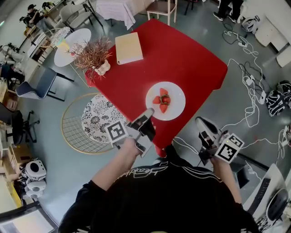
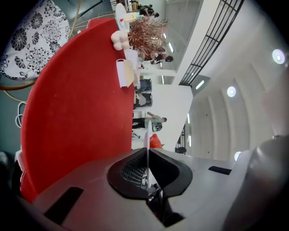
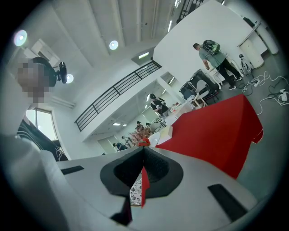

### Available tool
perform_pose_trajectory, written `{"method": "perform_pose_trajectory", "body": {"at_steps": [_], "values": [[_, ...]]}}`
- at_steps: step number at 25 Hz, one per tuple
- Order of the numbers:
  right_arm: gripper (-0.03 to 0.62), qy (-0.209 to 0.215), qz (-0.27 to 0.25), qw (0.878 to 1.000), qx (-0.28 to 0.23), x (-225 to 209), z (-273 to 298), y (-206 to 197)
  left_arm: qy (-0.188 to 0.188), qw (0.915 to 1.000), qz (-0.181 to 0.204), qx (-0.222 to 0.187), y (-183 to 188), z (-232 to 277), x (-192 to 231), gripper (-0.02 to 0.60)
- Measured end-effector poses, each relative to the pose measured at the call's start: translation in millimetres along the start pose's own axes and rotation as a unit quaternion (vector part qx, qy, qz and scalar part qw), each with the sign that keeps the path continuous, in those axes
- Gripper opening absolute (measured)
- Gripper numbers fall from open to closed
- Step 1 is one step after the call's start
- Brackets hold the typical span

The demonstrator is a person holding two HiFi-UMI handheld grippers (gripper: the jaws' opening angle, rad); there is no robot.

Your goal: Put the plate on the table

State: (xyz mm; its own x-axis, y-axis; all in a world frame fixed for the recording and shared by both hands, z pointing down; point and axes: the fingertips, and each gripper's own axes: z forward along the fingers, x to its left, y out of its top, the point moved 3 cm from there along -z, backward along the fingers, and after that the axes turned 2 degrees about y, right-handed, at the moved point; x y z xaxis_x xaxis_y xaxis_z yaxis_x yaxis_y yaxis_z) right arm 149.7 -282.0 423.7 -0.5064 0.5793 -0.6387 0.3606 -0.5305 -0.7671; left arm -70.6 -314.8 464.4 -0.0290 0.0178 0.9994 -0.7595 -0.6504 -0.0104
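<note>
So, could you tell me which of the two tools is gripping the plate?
The left tool, shut on the plate at its near rim; the right tool, beside the table, holds nothing.

- Under me the floor [image 1: 54,182] is plain grey.
- White cables [image 1: 251,98] trail over it at my right, near a black bag [image 1: 275,102].
- At my left I see a round wire-frame stand [image 1: 72,134] with a black-and-white floral top [image 1: 97,118].
- Beyond it are a small round white table [image 1: 72,45] and a grey-blue chair [image 1: 36,84].
- A wooden chair [image 1: 163,8] stands at the far side.
- The walls [image 3: 180,49] are white, with a dark balcony railing [image 3: 118,95] high up and round ceiling lights [image 3: 113,44] lit.
</note>
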Motion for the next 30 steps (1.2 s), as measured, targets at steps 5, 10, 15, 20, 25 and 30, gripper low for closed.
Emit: {"method": "perform_pose_trajectory", "body": {"at_steps": [5, 10, 15, 20, 25, 30], "values": [[0.008, -0.006, -0.004, 1.000, 0.006, -17, 4, 11, 0.014, 0.9999, -0.004, -0.004, 15, 27, 25, 0.017], [0.008, -0.020, -0.002, 1.000, 0.013, -41, 7, 21, 0.011, 0.9999, 0.000, -0.013, 34, 52, 50, 0.017], [0.008, -0.026, -0.001, 1.000, 0.017, -59, 15, 32, 0.027, 0.9993, -0.010, -0.023, 49, 68, 83, 0.017], [0.008, -0.029, 0.007, 0.999, 0.029, -73, 22, 33, 0.040, 0.9986, -0.018, -0.030, 58, 75, 107, 0.017], [0.008, -0.034, 0.017, 0.998, 0.042, -86, 26, 25, 0.058, 0.9974, -0.021, -0.036, 62, 78, 122, 0.017], [0.008, -0.033, 0.029, 0.998, 0.050, -95, 31, 18, 0.066, 0.9968, -0.023, -0.038, 66, 82, 127, 0.017]]}}
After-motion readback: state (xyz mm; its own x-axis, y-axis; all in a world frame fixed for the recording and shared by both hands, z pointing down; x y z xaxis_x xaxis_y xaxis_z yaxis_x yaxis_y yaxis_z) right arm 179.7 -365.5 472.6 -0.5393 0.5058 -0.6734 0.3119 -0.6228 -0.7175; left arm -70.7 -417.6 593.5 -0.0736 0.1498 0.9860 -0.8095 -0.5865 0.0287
